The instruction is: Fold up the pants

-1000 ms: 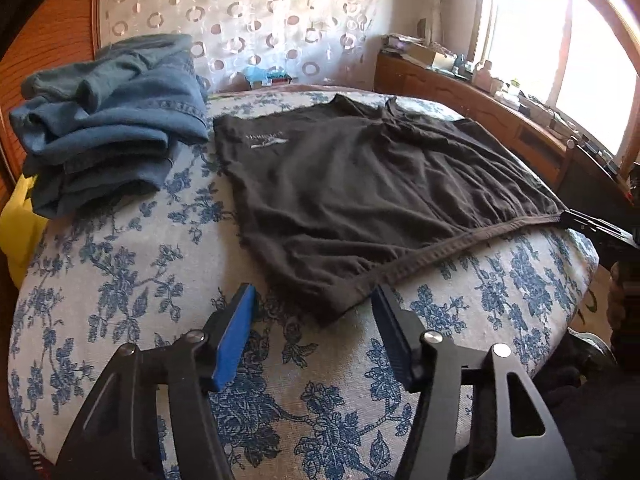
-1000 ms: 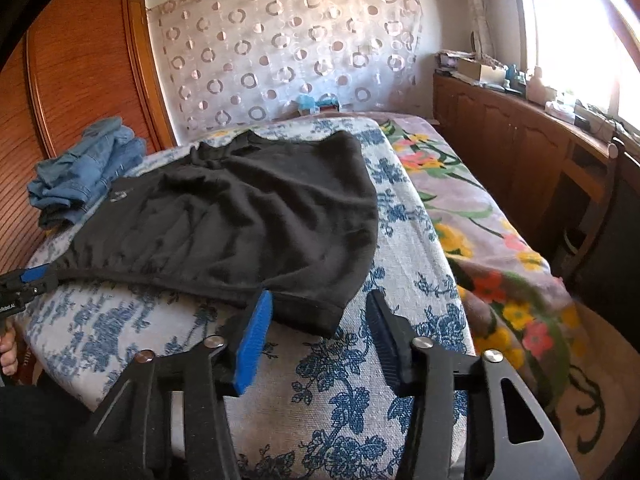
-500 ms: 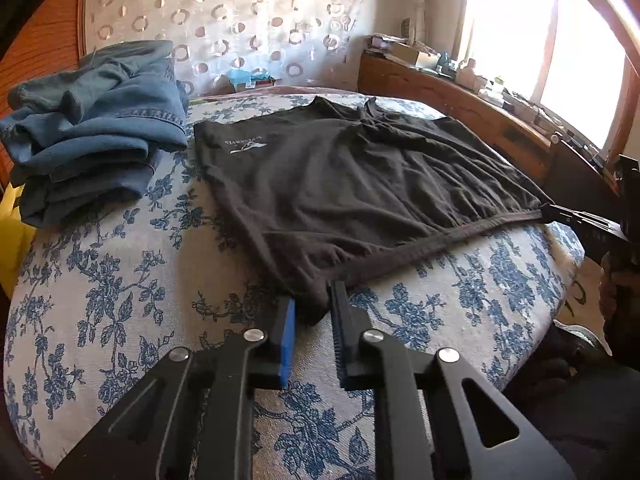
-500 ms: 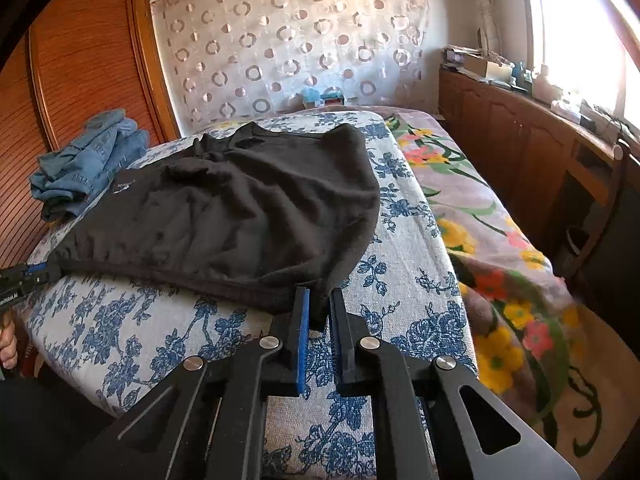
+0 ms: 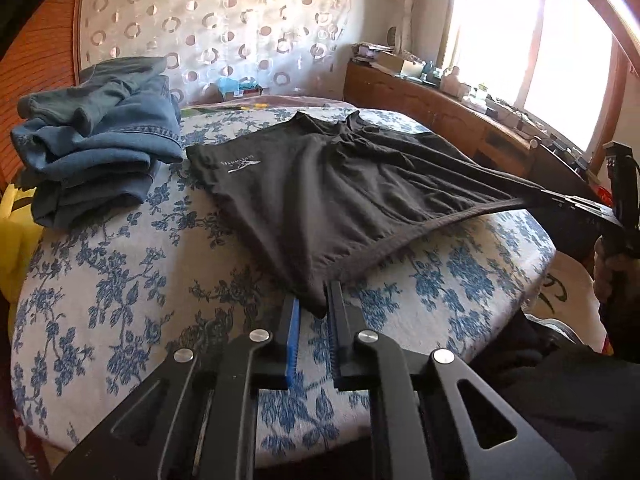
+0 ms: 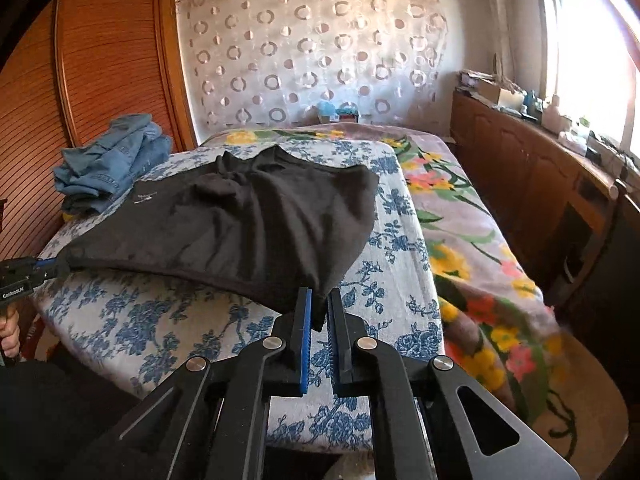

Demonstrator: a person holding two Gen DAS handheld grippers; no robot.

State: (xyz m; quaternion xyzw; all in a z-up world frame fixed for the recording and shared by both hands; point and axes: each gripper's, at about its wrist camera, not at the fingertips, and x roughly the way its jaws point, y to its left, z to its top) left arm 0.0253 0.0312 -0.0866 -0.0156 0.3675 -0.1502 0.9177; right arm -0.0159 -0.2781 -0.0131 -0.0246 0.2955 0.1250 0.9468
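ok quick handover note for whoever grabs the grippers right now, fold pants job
Left hand-held gripper: just closed, shut on the near left waistband corner of the black pants.
Right hand-held gripper: just closed, shut on the near right corner.
Pants lie spread on the blue floral bed cover, near edge lifting; folded jeans stacked at far left.
Done: both corners gripped.
Left: every fold, likely carrying the near edge toward the far end.

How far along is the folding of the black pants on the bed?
Done: the black pants lie spread flat on the bed. In hand: the left gripper and right gripper have just closed, each pinching a corner of the waistband edge, lifting it slightly. Left: no fold shows yet.
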